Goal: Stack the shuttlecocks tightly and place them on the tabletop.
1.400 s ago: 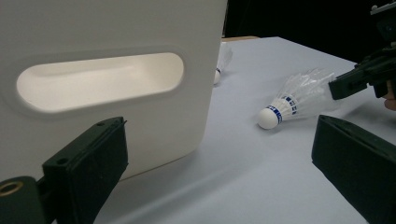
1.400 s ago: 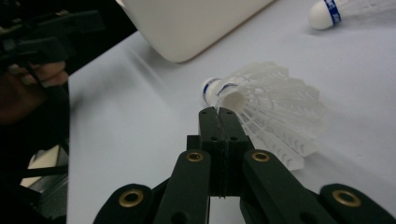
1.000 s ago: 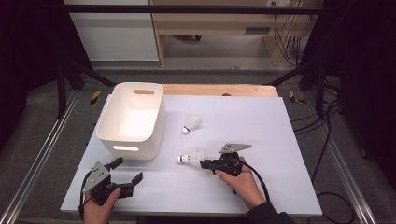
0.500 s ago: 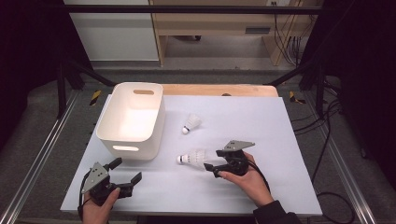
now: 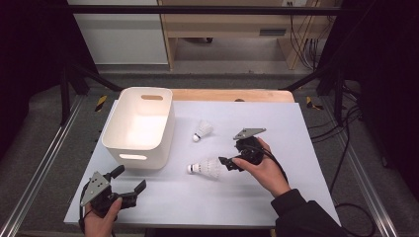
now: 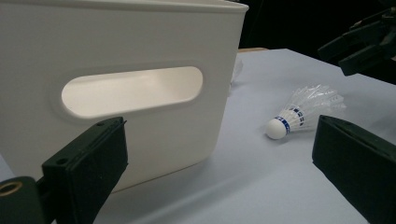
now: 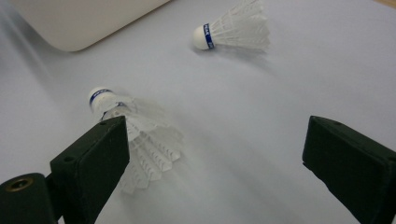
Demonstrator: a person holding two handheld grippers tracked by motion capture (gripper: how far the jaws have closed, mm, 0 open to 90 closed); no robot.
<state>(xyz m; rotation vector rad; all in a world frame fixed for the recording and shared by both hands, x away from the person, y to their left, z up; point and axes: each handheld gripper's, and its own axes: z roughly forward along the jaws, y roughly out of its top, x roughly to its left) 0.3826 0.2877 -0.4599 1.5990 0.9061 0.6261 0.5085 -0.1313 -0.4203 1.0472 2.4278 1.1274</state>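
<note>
Right gripper wide, jaws just opened, nothing held. Nearer shuttlecock flat on bench just left of it, feathers blurred, partly behind one jaw. Left gripper open, empty, beside tub. Second shuttlecock apart.

Grey floor, wooden bench beyond the table, dark surroundings, black frame bars.

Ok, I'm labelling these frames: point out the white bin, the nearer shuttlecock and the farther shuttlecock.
white bin [image 5: 118, 129], high view, on its left rim.
nearer shuttlecock [image 5: 209, 168], high view, on its feather skirt.
farther shuttlecock [image 7: 243, 25], right gripper view, on its feather skirt.
</note>
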